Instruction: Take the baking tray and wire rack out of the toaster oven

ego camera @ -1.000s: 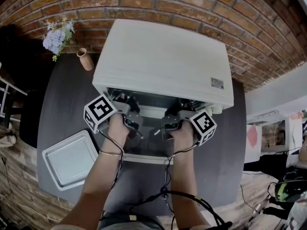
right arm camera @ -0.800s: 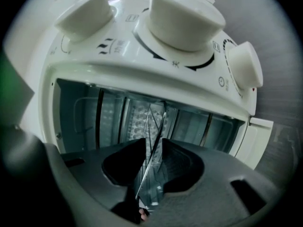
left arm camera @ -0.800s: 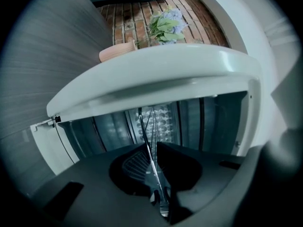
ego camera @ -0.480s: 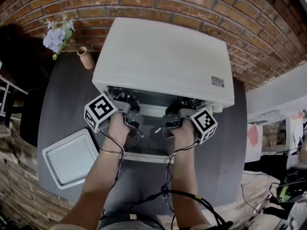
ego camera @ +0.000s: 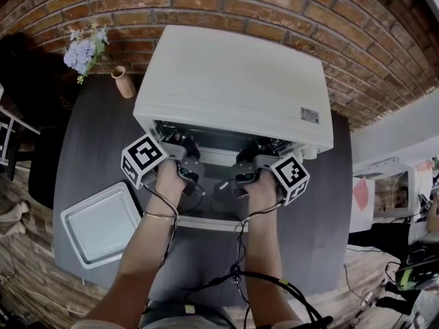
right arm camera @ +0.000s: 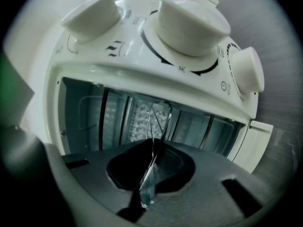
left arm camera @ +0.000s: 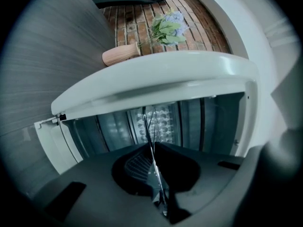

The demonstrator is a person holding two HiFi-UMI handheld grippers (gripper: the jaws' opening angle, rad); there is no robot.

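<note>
The left hand-held gripper (left arm camera: pixel 158 190) and the right hand-held gripper (right arm camera: pixel 147 186) have just been closing and now pinch thin wires of the wire rack (left arm camera: pixel 152 150) inside the open toaster oven (ego camera: pixel 233 81). The baking tray (ego camera: pixel 101 226) lies on the tabletop (ego camera: pixel 89 149), left of the oven's front.

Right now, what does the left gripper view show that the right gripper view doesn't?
Only the left gripper view shows the pale blue flowers in a tan wooden vase, and the red brick wall. Only the right gripper view shows three round white control knobs. Both look into the open white toaster oven. In each, the jaws have just closed on the thin metal wire rack, so the left gripper and the right gripper both pinch it.
</note>
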